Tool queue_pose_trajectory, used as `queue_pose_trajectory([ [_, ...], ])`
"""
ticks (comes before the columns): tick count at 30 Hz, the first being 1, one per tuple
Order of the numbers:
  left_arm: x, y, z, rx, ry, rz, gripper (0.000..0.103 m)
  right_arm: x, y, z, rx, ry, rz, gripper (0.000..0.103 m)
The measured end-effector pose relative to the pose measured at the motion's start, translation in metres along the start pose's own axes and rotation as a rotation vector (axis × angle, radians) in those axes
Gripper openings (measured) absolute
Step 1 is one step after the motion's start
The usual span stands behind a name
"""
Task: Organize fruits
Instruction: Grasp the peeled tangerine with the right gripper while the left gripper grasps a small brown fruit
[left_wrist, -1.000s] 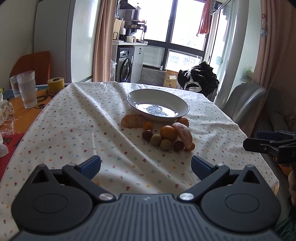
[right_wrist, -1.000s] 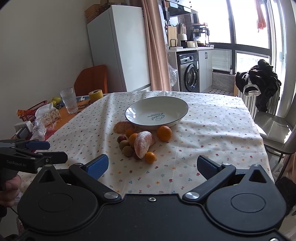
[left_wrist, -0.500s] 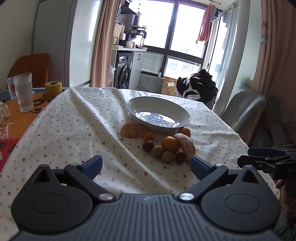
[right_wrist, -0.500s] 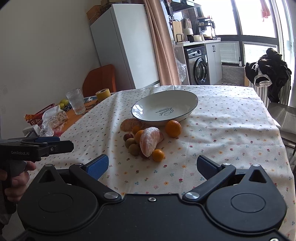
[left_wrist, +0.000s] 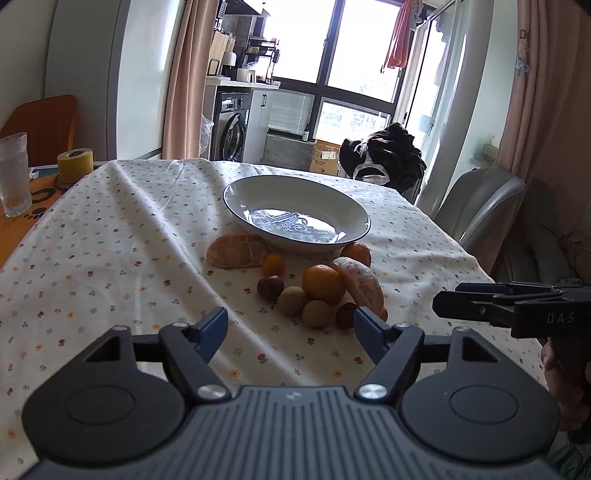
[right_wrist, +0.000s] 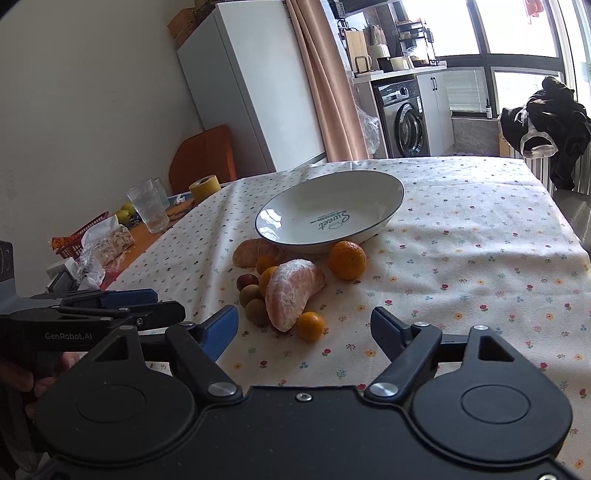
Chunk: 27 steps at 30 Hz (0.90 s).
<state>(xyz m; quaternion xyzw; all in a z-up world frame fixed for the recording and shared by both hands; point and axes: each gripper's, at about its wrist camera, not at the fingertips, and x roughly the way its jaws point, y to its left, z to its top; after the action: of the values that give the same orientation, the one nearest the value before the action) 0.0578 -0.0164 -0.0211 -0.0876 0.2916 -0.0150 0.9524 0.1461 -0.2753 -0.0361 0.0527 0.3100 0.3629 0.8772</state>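
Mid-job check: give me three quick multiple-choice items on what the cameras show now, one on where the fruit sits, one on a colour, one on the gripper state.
1. Where is the fruit pile?
A. inside the bowl
B. on the tablecloth in front of the bowl
C. on the grey chair

2. What colour is the roll of tape at the far left of the table?
A. yellow
B. red
C. black

3. How do the left gripper and the right gripper stand?
A. both shut on fruit
B. one holds the bowl
C. both open, holding nothing

Key: 1 B, the white bowl holds nothing and the fruit lies on the cloth by its near rim. 2 A, the roll is plainly yellow. 3 C, each pair of blue pads is spread with only tablecloth between.
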Motion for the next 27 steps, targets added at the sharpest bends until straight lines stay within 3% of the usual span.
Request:
queue_pose_trajectory([
  [3, 0.010, 0.001, 0.003, -0.020, 0.015, -0.026, 0.059, 0.006, -0.002, 0.006, 0.005, -0.001, 0.016, 0.073],
  [13, 0.040, -0.003, 0.009, -0.054, 0.050, -0.037, 0.044, 0.035, -0.004, 0.016, 0.028, 0.021, 0.040, 0.069],
  [18, 0.054, -0.009, 0.007, -0.058, 0.086, -0.054, 0.032, 0.047, -0.005, 0.019, 0.043, 0.036, 0.064, 0.061],
  [27, 0.068, -0.012, 0.004, -0.071, 0.107, -0.049, 0.031, 0.074, -0.006, 0.019, 0.073, 0.076, 0.075, 0.058],
])
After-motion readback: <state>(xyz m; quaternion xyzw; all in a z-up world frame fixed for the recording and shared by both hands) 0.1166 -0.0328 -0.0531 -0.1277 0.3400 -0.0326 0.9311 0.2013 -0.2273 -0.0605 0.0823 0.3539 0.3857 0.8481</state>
